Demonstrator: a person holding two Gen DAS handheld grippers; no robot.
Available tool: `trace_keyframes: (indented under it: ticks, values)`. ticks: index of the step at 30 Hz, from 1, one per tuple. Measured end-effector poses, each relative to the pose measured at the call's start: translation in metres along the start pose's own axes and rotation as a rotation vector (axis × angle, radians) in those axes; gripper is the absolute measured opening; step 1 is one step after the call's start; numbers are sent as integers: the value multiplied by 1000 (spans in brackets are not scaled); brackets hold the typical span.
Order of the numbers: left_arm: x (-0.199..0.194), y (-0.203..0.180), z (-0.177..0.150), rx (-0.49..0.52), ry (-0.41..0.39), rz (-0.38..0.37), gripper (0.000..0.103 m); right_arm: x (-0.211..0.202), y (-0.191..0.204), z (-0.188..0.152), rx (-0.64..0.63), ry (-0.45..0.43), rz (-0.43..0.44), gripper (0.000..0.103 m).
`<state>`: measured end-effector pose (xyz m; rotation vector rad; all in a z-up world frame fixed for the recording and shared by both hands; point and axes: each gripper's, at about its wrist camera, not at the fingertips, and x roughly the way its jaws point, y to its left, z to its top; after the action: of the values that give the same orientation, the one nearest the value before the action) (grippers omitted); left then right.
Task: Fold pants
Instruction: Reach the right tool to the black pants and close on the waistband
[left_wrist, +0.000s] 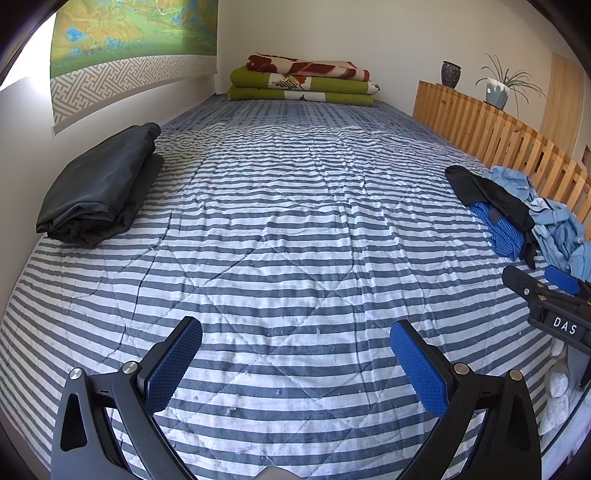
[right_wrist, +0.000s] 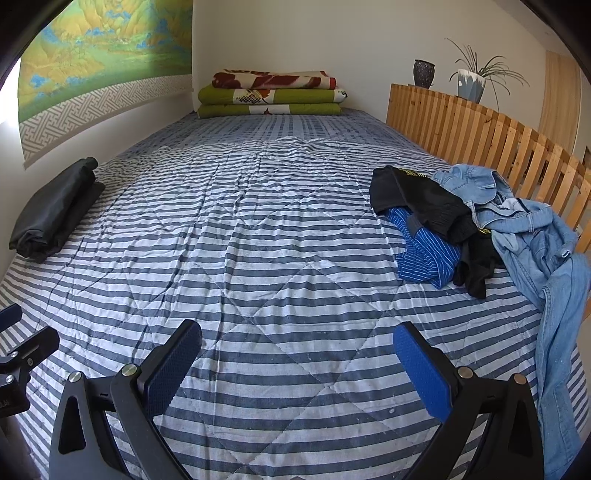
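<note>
A heap of unfolded clothes lies at the bed's right side: light blue denim pants (right_wrist: 535, 229), a black garment (right_wrist: 424, 206) and a blue striped garment (right_wrist: 428, 251). In the left wrist view the same heap (left_wrist: 517, 210) sits far right. Folded dark pants (left_wrist: 99, 184) rest in a stack by the left wall, also seen as the folded stack (right_wrist: 55, 210). My left gripper (left_wrist: 295, 354) is open over the striped quilt, holding nothing. My right gripper (right_wrist: 297, 354) is open too, left of the heap and apart from it. The right gripper's body (left_wrist: 546, 299) shows in the left wrist view.
The bed's striped quilt (right_wrist: 277, 221) spreads across the middle. Folded blankets (right_wrist: 269, 94) are stacked at the far end. A wooden slat rail (right_wrist: 480, 133) runs along the right side with a vase (right_wrist: 423, 73) and a potted plant (right_wrist: 472, 79) on it. A wall hanging (right_wrist: 92, 55) covers the left wall.
</note>
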<state>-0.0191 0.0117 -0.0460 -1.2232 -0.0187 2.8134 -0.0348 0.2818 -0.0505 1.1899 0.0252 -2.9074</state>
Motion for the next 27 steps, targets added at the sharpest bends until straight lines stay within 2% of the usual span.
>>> trace_keyframes:
  ticks: [6,10,15,20,25,27]
  values:
    - [6,0,2,-11,16,-22,103,19,-36,8,101,41,12,102]
    - [12,-8,3,8,21,-20,103,23,-52,21,110,19,-40,102]
    - [31,-15,-2,7,89,-75,103,32,-73,36,123,12,-86,102]
    - [40,-13,-10,5,95,-46,103,44,-107,48,194,43,-89,95]
    - [39,6,-8,-51,89,-43,103,61,-151,57,315,95,-80,75]
    - [38,13,-7,-61,83,-39,103,70,-161,66,327,104,-97,74]
